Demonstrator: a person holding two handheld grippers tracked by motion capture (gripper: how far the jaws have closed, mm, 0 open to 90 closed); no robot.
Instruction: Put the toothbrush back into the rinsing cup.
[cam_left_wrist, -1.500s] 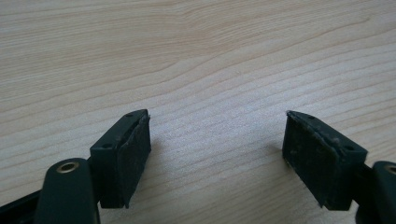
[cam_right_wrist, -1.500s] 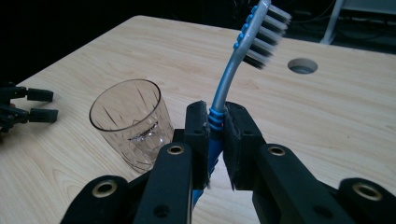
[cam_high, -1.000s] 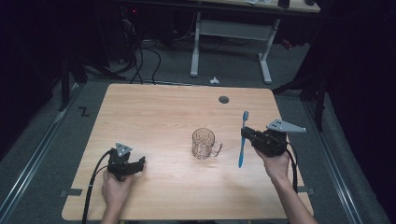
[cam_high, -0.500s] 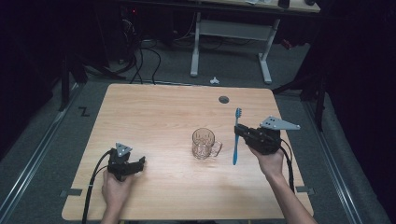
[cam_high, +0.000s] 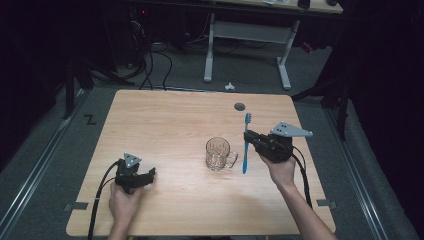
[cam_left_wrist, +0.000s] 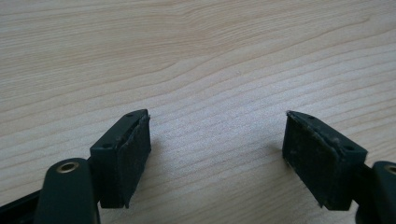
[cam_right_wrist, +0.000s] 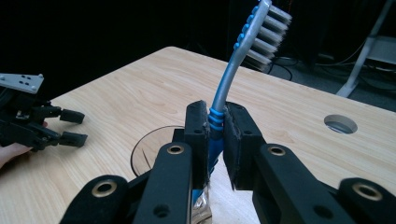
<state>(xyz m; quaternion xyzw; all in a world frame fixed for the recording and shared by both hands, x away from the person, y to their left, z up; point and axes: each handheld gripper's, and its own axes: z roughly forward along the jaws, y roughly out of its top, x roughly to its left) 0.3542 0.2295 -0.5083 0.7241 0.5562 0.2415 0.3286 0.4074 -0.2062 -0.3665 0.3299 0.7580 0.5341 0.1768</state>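
Observation:
A blue toothbrush (cam_high: 245, 145) stands upright, bristles up, in my right gripper (cam_high: 252, 137), which is shut on its handle just right of a clear glass mug (cam_high: 218, 154). In the right gripper view the toothbrush (cam_right_wrist: 243, 60) rises between the jaws, and the mug's rim (cam_right_wrist: 140, 151) lies just below and behind them. My left gripper (cam_high: 150, 176) rests on the table near the front left, open, with bare wood between its pads (cam_left_wrist: 133, 156).
The wooden table (cam_high: 165, 125) has a round cable hole (cam_high: 240, 106) near its far edge. Behind the table stand a white desk frame (cam_high: 245, 37) and cables on the floor. From the right gripper view, the left gripper (cam_right_wrist: 70, 126) sits far left.
My right gripper has carried the toothbrush leftward, closer to the mug. The left gripper has stayed still.

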